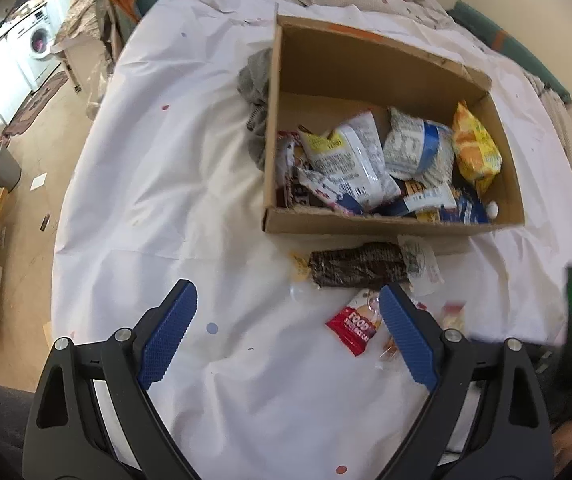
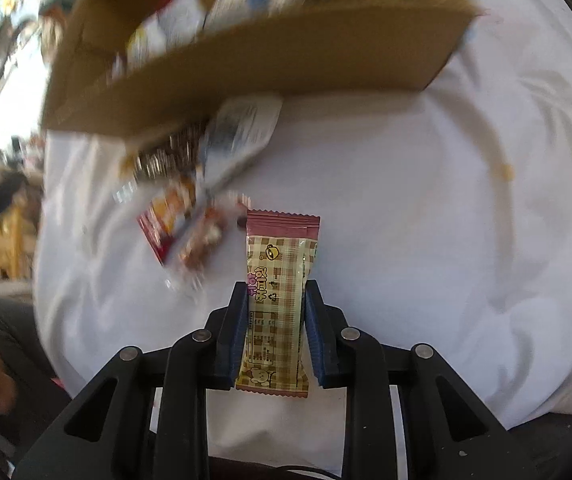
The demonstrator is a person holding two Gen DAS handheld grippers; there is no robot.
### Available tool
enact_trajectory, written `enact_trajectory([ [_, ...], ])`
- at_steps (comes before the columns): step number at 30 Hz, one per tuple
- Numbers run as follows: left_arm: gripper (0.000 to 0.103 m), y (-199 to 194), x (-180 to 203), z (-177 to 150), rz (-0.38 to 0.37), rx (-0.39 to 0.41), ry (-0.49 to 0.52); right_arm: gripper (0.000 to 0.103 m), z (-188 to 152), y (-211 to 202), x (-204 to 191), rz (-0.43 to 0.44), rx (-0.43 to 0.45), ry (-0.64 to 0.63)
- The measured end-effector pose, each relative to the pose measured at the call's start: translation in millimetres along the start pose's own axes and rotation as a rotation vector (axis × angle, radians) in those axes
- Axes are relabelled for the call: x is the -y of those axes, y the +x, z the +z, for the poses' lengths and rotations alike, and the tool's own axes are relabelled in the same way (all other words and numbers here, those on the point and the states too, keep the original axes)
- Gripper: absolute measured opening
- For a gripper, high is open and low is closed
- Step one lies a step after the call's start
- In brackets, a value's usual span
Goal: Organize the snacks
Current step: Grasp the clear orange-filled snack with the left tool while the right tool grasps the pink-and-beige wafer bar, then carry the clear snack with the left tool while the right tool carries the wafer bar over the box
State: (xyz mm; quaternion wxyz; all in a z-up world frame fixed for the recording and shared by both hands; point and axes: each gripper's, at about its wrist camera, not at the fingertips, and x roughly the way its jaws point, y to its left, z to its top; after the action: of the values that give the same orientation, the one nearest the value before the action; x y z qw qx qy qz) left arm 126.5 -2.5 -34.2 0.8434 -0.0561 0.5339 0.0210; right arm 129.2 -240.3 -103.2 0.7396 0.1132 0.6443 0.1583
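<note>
Brown cardboard box (image 1: pixel 366 76), white sheet (image 1: pixel 189 184) — cream-and-pink checked snack packet (image 2: pixel 279 300).

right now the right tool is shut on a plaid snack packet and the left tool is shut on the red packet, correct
Only partly. The left tool is open and holds nothing; in the left wrist view the red snack packet lies on the white sheet. The right tool does grip the plaid beige-and-pink snack packet.

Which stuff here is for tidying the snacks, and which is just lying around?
For the job: cardboard box of snacks, checked snack packet in the right tongs, dark snack bar, red packet, open left tongs.

Just lying about: grey cloth, washing machine, white sheet.
</note>
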Motion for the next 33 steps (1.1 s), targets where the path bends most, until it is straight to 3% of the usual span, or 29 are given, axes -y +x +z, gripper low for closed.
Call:
enact_trajectory([
  [5,0.09,22,22,-14,-0.052,-0.097,0.092,0.028,10,-22,28,0.038,0.084,0.112],
  [10,0.07,42,63,-30,-0.091,-0.186,0.243,0.028,17,-33,43,0.07,0.114,0.173],
  [16,0.067,51,102,-30,-0.107,-0.209,0.335,0.028,13,-44,43,0.091,0.149,0.184],
  [19,0.06,65,115,-30,-0.099,-0.237,0.347,0.028,16,-41,42,0.088,0.162,0.205],
  [21,0.047,73,121,-31,-0.104,-0.257,0.358,0.028,18,-41,49,0.072,0.177,0.236],
  [23,0.043,83,129,-34,-0.09,-0.274,0.375,0.028,19,-42,55,0.079,0.18,0.259],
  [24,0.022,86,131,-35,-0.085,-0.277,0.379,0.028,20,-42,56,0.078,0.183,0.263],
  [25,0.013,90,134,-38,-0.067,-0.291,0.394,0.028,21,-42,56,0.08,0.183,0.262],
  [33,0.013,64,126,-41,-0.077,-0.28,0.363,0.028,23,-40,47,0.092,0.175,0.229],
])
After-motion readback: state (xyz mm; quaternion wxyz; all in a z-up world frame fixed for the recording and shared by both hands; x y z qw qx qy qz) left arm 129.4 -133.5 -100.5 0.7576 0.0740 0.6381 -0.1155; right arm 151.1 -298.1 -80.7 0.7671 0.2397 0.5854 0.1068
